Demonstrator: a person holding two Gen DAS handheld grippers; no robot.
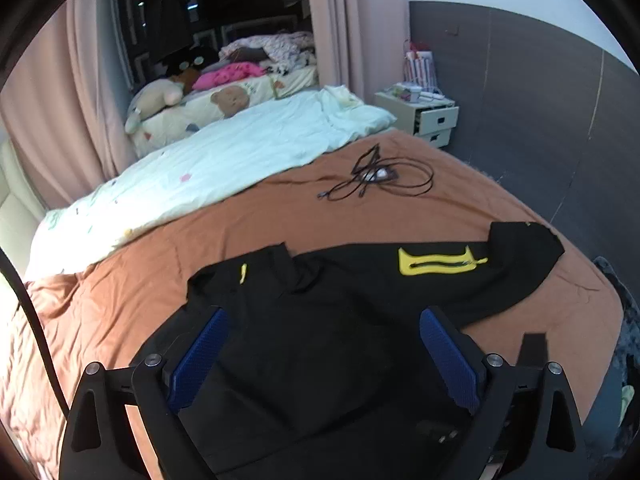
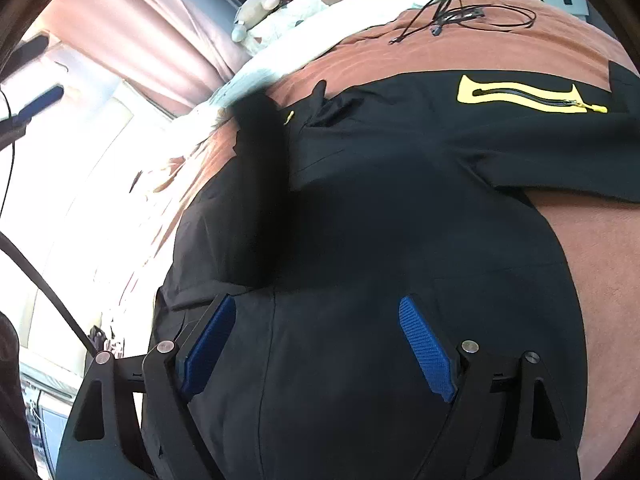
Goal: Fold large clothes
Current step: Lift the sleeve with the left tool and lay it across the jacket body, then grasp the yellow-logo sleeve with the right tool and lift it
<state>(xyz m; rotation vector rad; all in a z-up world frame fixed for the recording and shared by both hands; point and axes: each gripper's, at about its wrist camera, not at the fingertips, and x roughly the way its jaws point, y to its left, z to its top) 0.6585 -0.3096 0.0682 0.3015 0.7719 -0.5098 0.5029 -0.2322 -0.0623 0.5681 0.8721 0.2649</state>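
Note:
A large black jacket [image 1: 360, 280] lies spread on the brown bedspread [image 1: 240, 232]. It has a yellow-trimmed zip pocket [image 1: 440, 262] and a small yellow tab [image 1: 243, 273]. My left gripper [image 1: 324, 314] hangs over the jacket's near part, open, its blue pads [image 1: 200, 360] wide apart with only flat cloth below them. In the right wrist view the jacket [image 2: 400, 180] fills the middle and shows the yellow pocket [image 2: 528, 98]. My right gripper [image 2: 317, 300] is open just above the cloth. A blurred black flap [image 2: 260, 168] stands over the jacket's left side.
A tangle of black cable [image 1: 376, 178] lies on the bedspread beyond the jacket. A white quilt [image 1: 224, 160] and plush toys [image 1: 160, 100] sit further back by pink curtains [image 1: 52, 120]. A bedside cabinet [image 1: 432, 118] stands at the grey wall. The bed's edge curves off at the right.

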